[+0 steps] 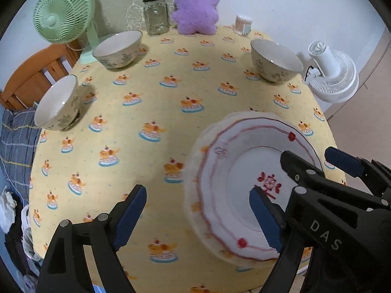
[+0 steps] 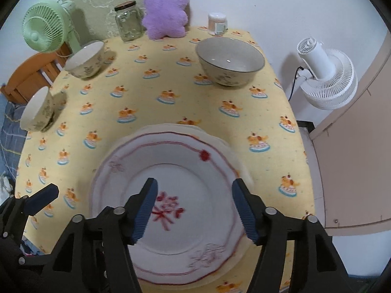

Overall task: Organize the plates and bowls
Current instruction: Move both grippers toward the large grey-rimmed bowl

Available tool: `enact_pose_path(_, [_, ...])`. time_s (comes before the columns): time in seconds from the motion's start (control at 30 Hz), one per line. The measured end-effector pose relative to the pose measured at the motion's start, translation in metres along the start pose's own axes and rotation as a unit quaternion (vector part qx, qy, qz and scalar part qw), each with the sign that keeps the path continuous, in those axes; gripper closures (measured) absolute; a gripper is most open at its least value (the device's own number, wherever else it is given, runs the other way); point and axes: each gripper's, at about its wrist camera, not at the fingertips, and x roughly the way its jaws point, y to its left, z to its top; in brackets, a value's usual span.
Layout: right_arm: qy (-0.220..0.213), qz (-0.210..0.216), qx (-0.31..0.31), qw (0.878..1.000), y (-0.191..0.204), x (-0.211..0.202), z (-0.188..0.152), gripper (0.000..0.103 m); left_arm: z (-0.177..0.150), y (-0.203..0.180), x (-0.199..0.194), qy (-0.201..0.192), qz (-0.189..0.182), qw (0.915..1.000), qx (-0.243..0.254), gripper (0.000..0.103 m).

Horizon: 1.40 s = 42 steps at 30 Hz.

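Blue-padded right gripper [image 2: 194, 207] hovers, jaws apart, over plate [image 2: 171, 168].

Your right gripper [image 2: 194, 210] hangs with its jaws spread wide over the red-patterned plate [image 2: 171, 183] on the yellow tablecloth [image 2: 158, 78], your left gripper's tip [image 2: 45, 196] beside it, three bowls [image 2: 231, 59] [image 2: 85, 59] [image 2: 36, 108] and a glass jar [image 2: 128, 20] further back.

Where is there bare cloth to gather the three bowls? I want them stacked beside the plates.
The widest bare patch is mid-table, bordered by the left bowls, the right bowl and the plates. The back edge is crowded: green fan, jar, plush. Both open grippers hover near the plates.
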Motion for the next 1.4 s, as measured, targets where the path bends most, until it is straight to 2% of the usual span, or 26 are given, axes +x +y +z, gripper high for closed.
enact_pose_path(0.2, [-0.01, 0.002, 0.022, 1.0, 0.038, -0.015, 0.0, 0.026, 0.0, 0.041, -0.019, -0.021, -0.008, 0.9997, 0.01, 0.016])
enact_pose_path(0.43, [-0.019, -0.003, 0.046, 0.999, 0.088, -0.026, 0.001, 0.026, 0.001, 0.089, -0.031, -0.03, -0.014, 0.9993, 0.016, 0.016])
enact_pose_path(0.8, [-0.033, -0.013, 0.061, 0.998, 0.176, -0.028, 0.014, 0.026, 0.017, 0.176, -0.033, -0.049, 0.001, 0.9982, 0.033, 0.017])
enact_pose_path(0.9, [-0.036, -0.008, 0.06, 0.998, 0.197, -0.025, 0.019, 0.026, 0.024, 0.196, -0.027, -0.051, 0.009, 0.9977, 0.043, 0.021])
enact_pose_path(1.2, [-0.048, 0.02, 0.034, 0.998, 0.237, -0.004, 0.054, 0.026, 0.049, 0.243, -0.017, -0.065, 0.048, 0.9967, 0.004, 0.025])
enact_pose_path(1.3, [-0.06, 0.02, 0.03, 0.998, 0.246, 0.006, 0.067, 0.026, 0.058, 0.258, -0.01, -0.081, 0.055, 0.9951, -0.016, 0.025])
enact_pose_path(1.4, [-0.06, 0.021, 0.025, 0.998, 0.257, 0.019, 0.079, 0.026, 0.066, 0.271, -0.001, -0.086, 0.079, 0.9927, -0.029, 0.025])
